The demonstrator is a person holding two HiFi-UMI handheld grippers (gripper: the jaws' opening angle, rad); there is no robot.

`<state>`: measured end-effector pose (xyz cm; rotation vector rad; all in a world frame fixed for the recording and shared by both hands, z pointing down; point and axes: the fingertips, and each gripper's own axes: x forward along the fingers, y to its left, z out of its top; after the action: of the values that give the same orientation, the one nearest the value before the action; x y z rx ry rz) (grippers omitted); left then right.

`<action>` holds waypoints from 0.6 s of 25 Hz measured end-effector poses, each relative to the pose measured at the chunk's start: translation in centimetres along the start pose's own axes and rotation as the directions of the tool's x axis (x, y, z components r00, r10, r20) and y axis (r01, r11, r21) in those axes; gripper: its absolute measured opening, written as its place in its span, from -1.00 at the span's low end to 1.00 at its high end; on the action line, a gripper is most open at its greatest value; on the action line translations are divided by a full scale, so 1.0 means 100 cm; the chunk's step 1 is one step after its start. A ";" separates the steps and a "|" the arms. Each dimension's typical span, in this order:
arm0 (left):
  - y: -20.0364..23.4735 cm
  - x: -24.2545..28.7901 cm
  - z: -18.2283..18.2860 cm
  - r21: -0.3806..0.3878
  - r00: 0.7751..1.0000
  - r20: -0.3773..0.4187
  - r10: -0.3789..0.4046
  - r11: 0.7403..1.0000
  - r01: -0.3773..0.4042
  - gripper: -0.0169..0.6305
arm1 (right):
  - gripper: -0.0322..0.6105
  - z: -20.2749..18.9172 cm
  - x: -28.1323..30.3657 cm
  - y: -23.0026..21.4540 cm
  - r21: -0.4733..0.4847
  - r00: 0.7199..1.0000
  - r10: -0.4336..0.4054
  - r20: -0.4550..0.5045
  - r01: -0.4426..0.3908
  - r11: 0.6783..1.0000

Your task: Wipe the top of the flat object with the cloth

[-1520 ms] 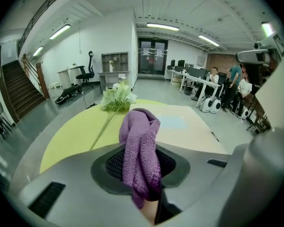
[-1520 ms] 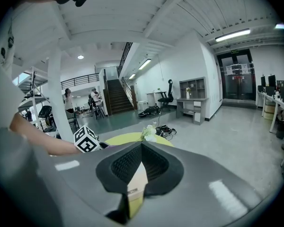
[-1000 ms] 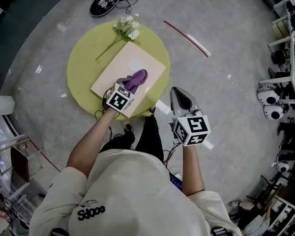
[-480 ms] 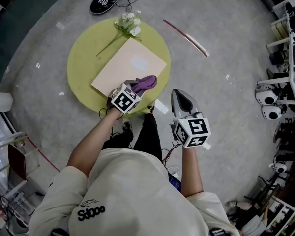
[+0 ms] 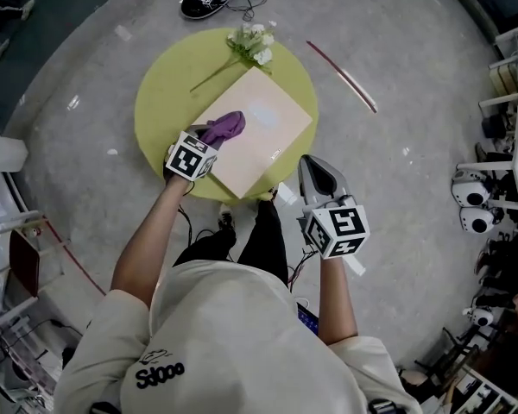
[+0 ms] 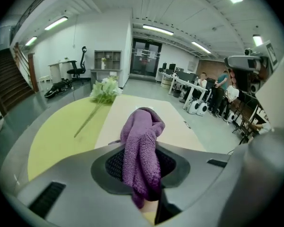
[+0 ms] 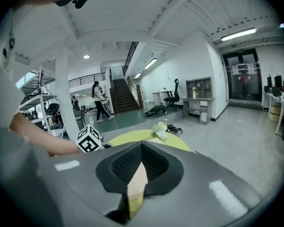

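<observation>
- Round yellow-green table (image 5: 160, 102) sitting on grey floor.
- Flat beige board (image 5: 272, 132) lying on table, toward your side.
- Your left gripper (image 5: 209, 141) pinching purple cloth (image 5: 225, 126), cloth resting on board near its left corner.
- Your right gripper (image 5: 318, 172) hovering off table, right of board, jaws pressed together, gripping nothing.
- White flower sprig (image 5: 252, 43) lying just beside board's far corner.

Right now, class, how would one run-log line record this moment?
step: wipe board | left tool: shut on cloth, at board's left side | right tool: shut, empty, beside table | flower: table's far edge
</observation>
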<state>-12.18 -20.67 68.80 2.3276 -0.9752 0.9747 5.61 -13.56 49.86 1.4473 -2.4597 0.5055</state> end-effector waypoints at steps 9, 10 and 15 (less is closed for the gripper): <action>0.044 -0.026 -0.024 -0.125 0.992 0.022 0.122 0.985 -0.118 -0.66 | -0.88 0.000 0.008 0.017 -0.030 0.999 0.033 -0.016 -0.034 0.999; 0.041 -0.025 -0.024 -0.123 0.993 0.019 0.113 0.986 -0.110 -0.67 | -0.88 -0.001 0.007 0.018 -0.033 0.999 0.032 -0.016 -0.032 0.999; -0.001 -0.013 -0.021 -0.073 1.000 0.004 0.010 0.997 -0.010 -0.67 | -0.87 -0.005 -0.004 0.011 -0.028 1.000 0.009 -0.017 -0.010 1.000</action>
<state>-13.67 -18.71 69.24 2.2680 -1.0078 0.9223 4.85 -12.53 49.93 1.4154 -2.4521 0.4806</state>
